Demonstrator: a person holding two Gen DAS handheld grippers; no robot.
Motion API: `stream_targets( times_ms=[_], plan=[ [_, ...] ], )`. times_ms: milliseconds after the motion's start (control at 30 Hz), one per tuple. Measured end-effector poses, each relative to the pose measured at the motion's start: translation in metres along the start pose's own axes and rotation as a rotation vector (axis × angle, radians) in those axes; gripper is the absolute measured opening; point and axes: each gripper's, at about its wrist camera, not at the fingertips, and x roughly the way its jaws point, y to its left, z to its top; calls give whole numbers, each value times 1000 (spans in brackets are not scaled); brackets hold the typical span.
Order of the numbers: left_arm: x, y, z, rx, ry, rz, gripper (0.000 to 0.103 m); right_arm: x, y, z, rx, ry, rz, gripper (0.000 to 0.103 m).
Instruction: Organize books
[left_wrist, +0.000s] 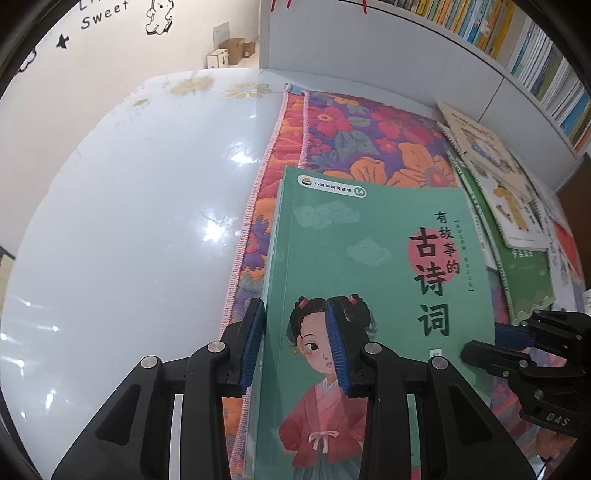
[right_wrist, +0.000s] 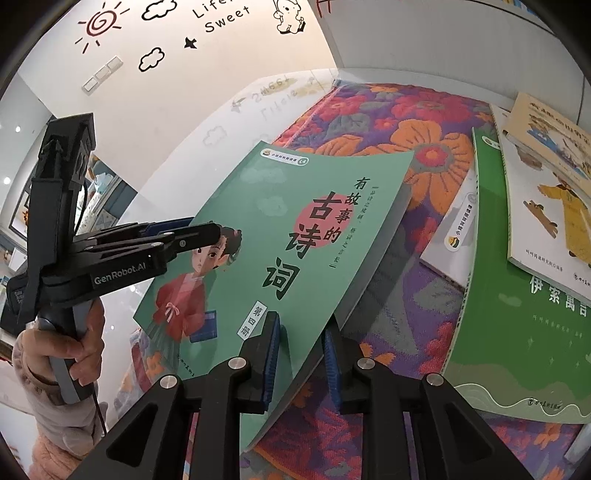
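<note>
Book (left_wrist: 369, 280) with the teal-green cover sits between the fingers of both claws. The left claw (left_wrist: 295, 347) is clamped on its spine edge near the bottom corner, and the right claw (right_wrist: 301, 360) is clamped on its bottom edge, with the cover tilting up and away ahead of it. The cover shows a girl in a red robe, a pink circle and dark Chinese title characters. Beneath it lies a flowered cloth (right_wrist: 424, 147) on the glossy white bench (left_wrist: 129, 221). To the right of both claws, other books (right_wrist: 517, 295) lie overlapping.
</note>
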Motion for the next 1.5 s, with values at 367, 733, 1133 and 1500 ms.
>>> stream_targets(
  times_ms=[367,733,1133,1500],
  plan=[
    [-3,3,2,-45,-6,56,32,1,-17,-1,105,14,80,24],
    [-37,-43,8,-16,-84,60,32,-27,-67,-19,274,-7,85,24],
    [-14,-172,41,57,-94,-121,35,-103,-144,-36,318,-127,29,41],
    [36,-236,66,4,-156,-151,35,-150,-248,-32,476,-330,-68,42]
  ],
)
